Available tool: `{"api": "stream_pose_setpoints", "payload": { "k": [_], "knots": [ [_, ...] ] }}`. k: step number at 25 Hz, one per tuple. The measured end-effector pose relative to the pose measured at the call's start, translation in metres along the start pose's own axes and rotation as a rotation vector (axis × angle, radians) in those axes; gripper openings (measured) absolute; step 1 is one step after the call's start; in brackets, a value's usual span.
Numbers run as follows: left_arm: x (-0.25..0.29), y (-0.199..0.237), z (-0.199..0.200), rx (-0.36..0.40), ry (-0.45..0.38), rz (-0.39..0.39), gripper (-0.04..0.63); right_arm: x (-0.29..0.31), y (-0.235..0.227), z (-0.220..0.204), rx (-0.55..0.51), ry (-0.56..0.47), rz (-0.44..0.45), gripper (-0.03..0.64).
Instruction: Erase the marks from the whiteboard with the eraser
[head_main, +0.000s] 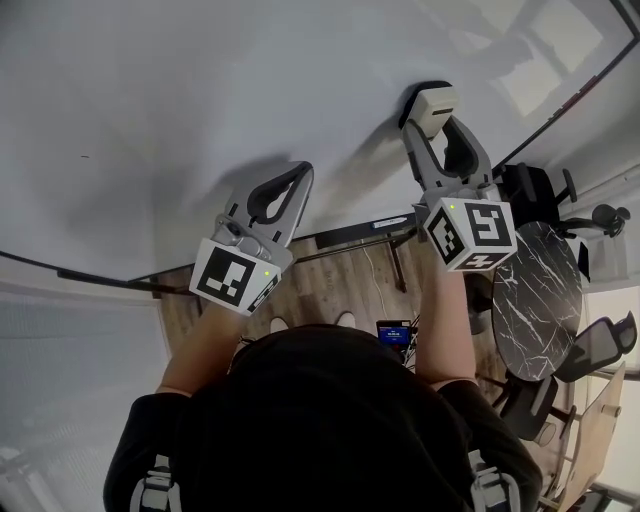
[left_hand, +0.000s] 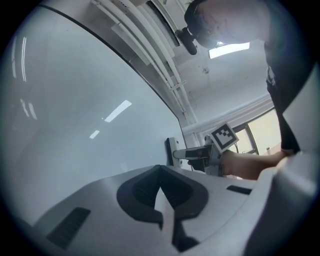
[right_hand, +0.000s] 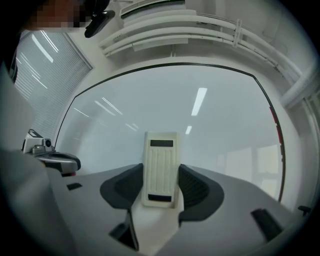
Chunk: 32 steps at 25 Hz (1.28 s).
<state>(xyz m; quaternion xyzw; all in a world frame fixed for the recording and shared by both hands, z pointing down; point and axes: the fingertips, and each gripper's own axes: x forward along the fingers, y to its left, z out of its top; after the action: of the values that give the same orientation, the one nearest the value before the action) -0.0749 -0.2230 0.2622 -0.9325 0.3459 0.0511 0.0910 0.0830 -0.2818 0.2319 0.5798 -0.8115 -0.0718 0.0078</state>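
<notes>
Held against one whiteboard (head_main: 230, 80): one eraser (head_main: 432, 104), pinched between the jaws of right claw (right_hand: 160, 192). Likely to twist or slip loose if dragged hard sideways; could skip patches if tilted off the surface. Left claw (head_main: 297, 178) closed on nothing, idle alongside. Two claws in all; marks too faint to count.

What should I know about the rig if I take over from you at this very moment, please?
Left tongs: shut, empty, held near the whiteboard.
Right tongs: shut on the eraser, which is held against the board.
Done: the board in view looks clean; I see no clear marks.
Left: probably only a check of the parts out of view for leftover marks.
</notes>
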Motion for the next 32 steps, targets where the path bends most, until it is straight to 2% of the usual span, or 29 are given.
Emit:
{"api": "stream_pose_setpoints", "payload": {
  "k": [7,17,25,32],
  "knots": [
    [0.010,-0.013,0.000,0.000,0.012,-0.010,0.003,-0.013,-0.058,-0.009,0.041,0.010,-0.093,0.222],
    [0.013,-0.019,-0.009,-0.005,0.034,-0.025,0.003,-0.025,-0.099,-0.029,0.046,0.045,-0.174,0.222],
    [0.007,-0.018,-0.027,-0.020,0.053,-0.018,0.003,-0.051,-0.076,-0.021,-0.033,0.004,-0.087,0.222],
    [0.011,-0.014,-0.026,-0.024,0.062,-0.041,0.005,-0.060,-0.054,-0.016,-0.009,-0.033,0.005,0.223]
  ]
}}
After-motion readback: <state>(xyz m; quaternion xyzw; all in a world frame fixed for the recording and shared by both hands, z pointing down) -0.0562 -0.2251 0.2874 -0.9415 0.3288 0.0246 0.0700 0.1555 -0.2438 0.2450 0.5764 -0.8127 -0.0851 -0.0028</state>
